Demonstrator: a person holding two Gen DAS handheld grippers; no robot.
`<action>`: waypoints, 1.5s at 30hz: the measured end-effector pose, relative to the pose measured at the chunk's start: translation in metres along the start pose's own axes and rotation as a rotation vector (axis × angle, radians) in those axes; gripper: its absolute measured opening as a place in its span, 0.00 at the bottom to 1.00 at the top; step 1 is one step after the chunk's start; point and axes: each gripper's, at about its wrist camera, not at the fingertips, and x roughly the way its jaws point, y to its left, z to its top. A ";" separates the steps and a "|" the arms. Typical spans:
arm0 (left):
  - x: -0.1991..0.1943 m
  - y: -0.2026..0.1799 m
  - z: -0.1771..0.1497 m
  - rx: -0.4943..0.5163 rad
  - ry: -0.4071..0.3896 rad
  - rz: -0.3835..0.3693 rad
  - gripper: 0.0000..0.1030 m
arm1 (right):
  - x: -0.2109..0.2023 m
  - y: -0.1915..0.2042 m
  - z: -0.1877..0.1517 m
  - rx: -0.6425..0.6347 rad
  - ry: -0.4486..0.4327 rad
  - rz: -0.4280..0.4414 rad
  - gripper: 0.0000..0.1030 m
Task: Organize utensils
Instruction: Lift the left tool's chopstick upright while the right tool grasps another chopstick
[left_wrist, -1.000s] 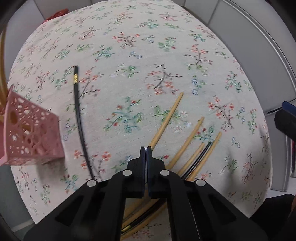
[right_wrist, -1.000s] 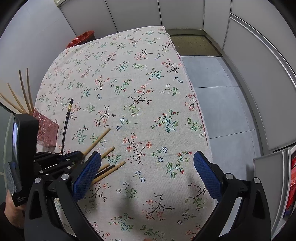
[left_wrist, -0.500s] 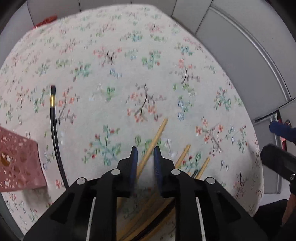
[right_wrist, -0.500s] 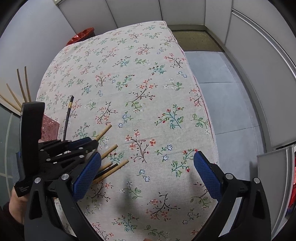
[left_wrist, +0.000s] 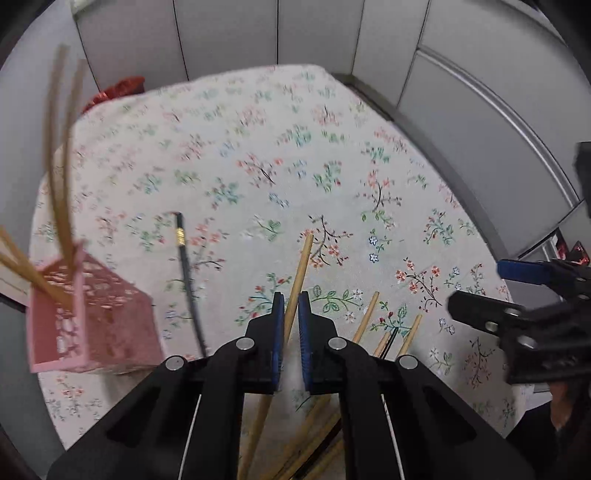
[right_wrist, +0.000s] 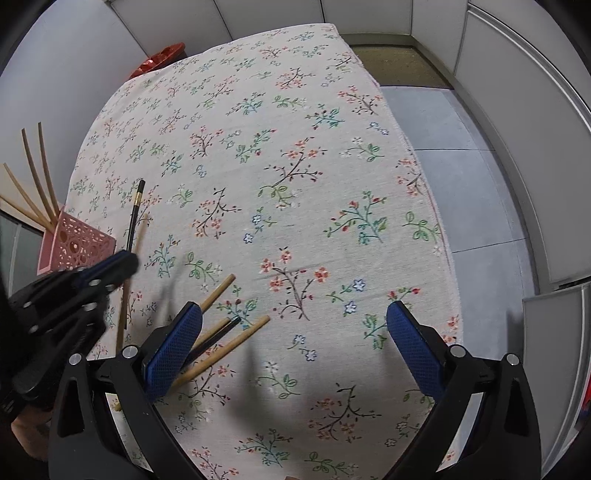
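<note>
— What is your left gripper doing?

— My jaws have just been closing; they are clamped on one wooden chopstick, which slants up between the pads.

— And the right gripper?

— Spread wide, nothing in it, near the table's front edge.

— Where are the other utensils?

— More wooden chopsticks lie at the front edge just beside my right gripper's left pad. A black chopstick lies by the pink basket at the left edge, which already holds several sticks.
</note>
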 end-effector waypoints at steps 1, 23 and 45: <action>-0.010 -0.002 -0.003 -0.003 -0.016 0.006 0.07 | 0.002 0.003 0.000 -0.003 0.006 0.006 0.93; -0.109 0.046 -0.045 -0.069 -0.184 0.001 0.06 | 0.049 0.046 -0.022 0.024 0.098 -0.127 0.30; -0.187 0.058 -0.054 -0.154 -0.426 0.043 0.05 | -0.070 0.062 -0.014 -0.076 -0.286 0.014 0.03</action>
